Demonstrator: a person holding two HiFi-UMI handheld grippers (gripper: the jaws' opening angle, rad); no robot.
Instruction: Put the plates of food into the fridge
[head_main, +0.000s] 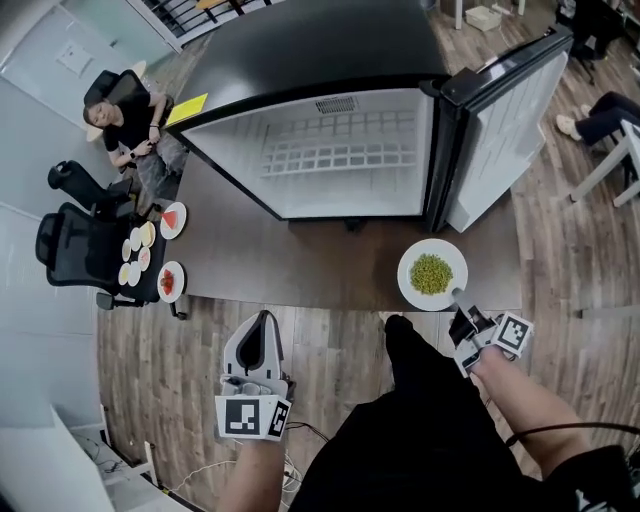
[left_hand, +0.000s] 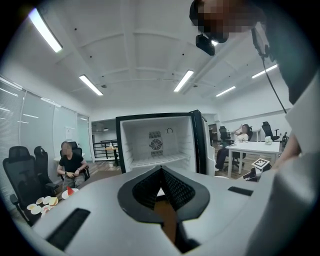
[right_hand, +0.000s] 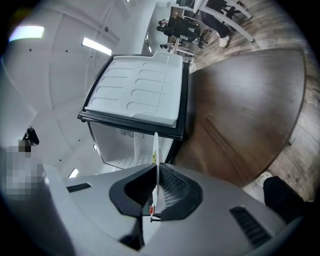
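The plate of green peas (head_main: 432, 274) sits over the near right part of the brown bench (head_main: 330, 262), in front of the hinge side of the open fridge (head_main: 340, 150). From above it cannot be told whether it rests on the bench or is lifted clear. The right claw (head_main: 462, 305) pinches its near rim. In the right gripper view the plate (right_hand: 155, 160) shows edge-on as a thin white line clamped between the two pads.

The left claw (head_main: 262, 335) is out over the wooden floor, short of the bench's near edge. It is pressed together with nothing in it (left_hand: 161, 182), and it points toward the fridge's white interior.

The fridge door (head_main: 500, 130) stands swung open to the right. At the bench's far left end lie more plates: one with red food (head_main: 172, 221), another with red food (head_main: 170, 281), and a cluster of small ones (head_main: 137, 255). A seated person (head_main: 130, 125) and a black office chair (head_main: 75, 245) are beside that end.
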